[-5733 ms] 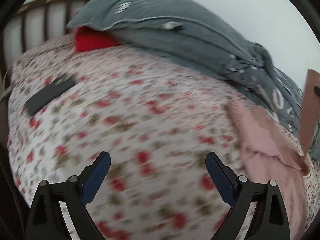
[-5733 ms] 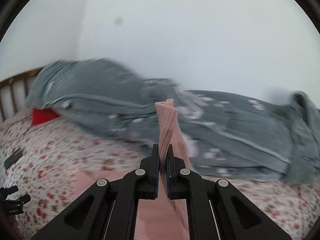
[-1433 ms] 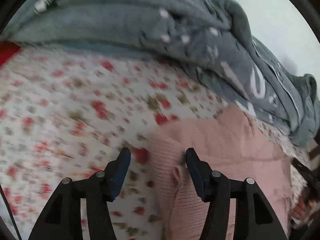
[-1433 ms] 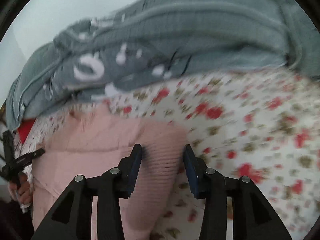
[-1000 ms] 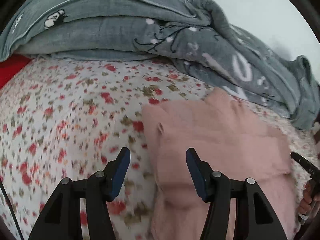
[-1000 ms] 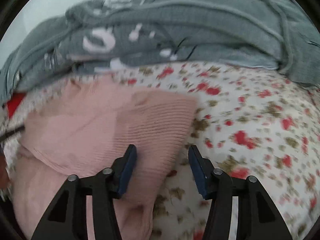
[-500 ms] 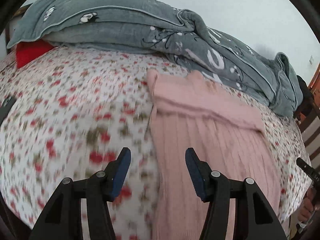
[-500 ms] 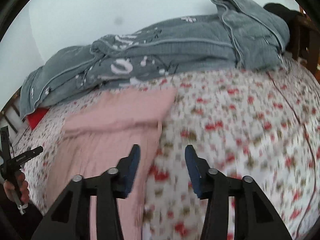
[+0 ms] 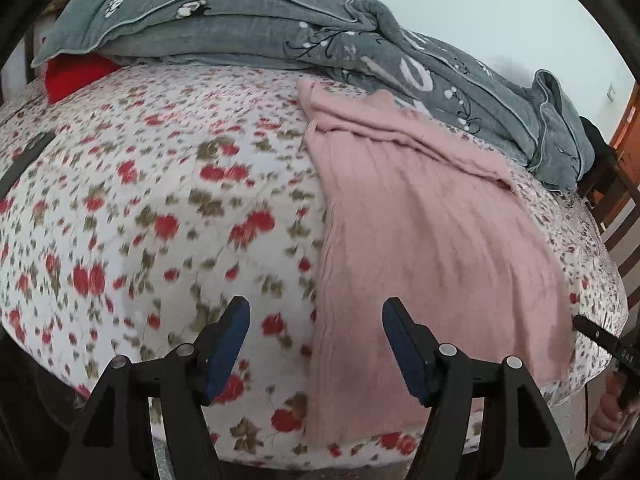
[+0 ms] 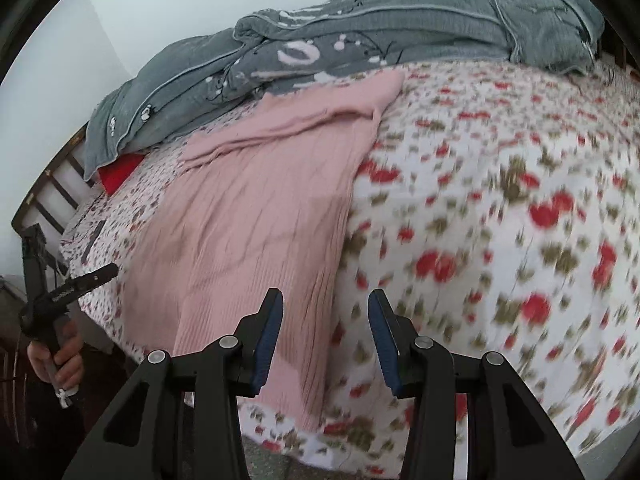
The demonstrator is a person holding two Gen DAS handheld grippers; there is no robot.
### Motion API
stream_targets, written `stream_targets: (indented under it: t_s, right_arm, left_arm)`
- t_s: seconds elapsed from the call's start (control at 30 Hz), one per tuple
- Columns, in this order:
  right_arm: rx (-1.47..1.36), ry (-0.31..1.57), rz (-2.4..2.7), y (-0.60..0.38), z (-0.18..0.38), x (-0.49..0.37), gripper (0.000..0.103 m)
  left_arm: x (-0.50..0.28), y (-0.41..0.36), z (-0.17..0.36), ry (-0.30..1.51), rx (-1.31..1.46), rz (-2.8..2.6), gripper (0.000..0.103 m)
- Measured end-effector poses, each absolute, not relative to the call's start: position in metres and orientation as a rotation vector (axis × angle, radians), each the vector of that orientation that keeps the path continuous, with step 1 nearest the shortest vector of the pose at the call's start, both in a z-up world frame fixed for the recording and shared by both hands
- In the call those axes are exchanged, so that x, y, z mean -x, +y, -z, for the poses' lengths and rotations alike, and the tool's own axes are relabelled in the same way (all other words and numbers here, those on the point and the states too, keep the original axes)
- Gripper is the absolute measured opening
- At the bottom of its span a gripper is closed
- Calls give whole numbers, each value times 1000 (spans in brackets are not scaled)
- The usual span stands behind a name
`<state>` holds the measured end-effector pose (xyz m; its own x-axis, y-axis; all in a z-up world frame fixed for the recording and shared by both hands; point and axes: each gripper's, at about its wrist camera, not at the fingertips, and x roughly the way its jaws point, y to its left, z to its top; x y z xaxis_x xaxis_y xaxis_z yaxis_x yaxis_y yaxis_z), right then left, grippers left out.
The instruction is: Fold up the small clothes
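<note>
A pink ribbed knit garment (image 9: pixel 432 236) lies flat on the floral bedsheet (image 9: pixel 160 200), its far part folded over near the grey blanket. It also shows in the right wrist view (image 10: pixel 256 216). My left gripper (image 9: pixel 316 340) is open and empty, over the garment's near left edge. My right gripper (image 10: pixel 324 340) is open and empty, over the garment's near right edge. The left gripper also shows at the left edge of the right wrist view (image 10: pixel 60 280).
A grey blanket (image 9: pixel 280 36) is heaped along the far side of the bed, also in the right wrist view (image 10: pixel 360 28). A red item (image 9: pixel 72 74) lies under it. A dark flat object (image 9: pixel 24 160) lies at the left. A wooden bed frame (image 10: pixel 52 188) stands at the end.
Both grippers have let go of the garment's far part and drawn back toward the near edge of the bed. The garment lies spread with its far part folded down.
</note>
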<state>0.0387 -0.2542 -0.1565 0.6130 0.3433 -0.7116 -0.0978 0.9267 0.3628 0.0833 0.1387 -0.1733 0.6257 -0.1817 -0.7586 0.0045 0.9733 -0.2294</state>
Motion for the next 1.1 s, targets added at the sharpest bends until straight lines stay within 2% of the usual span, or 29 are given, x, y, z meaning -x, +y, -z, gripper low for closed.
stream_targets:
  t_s: [0.13, 0.37, 0.4, 0.47, 0.53, 0.57, 0.83, 1.1]
  right_arm:
    - [-296, 874, -280, -246, 169, -21, 39]
    - [-258, 911, -325, -223, 189, -17, 29]
    - [-253, 929, -327, -220, 194, -18, 25]
    - [-228, 940, -322, -216, 202, -19, 16]
    - [-217, 915, -317, -220, 200, -16, 8]
    - [-229, 906, -323, -223, 199, -15, 6]
    - [-323, 887, -297, -229, 208, -14, 7]
    - [-264, 868, -280, -220, 205, -13, 7]
  left_arm:
    - [-73, 143, 187, 907, 302, 167, 66]
    - [-70, 125, 209, 997, 237, 243, 63]
    - [-69, 124, 212, 997, 242, 250, 62]
    - [-64, 121, 211, 979, 228, 236, 49]
    - [-61, 123, 209, 982, 246, 226, 20]
    - [-60, 126, 209, 985, 272, 233, 16]
    - [-56, 128, 217, 952, 305, 223, 15]
    - [-60, 127, 215, 933, 309, 213, 15]
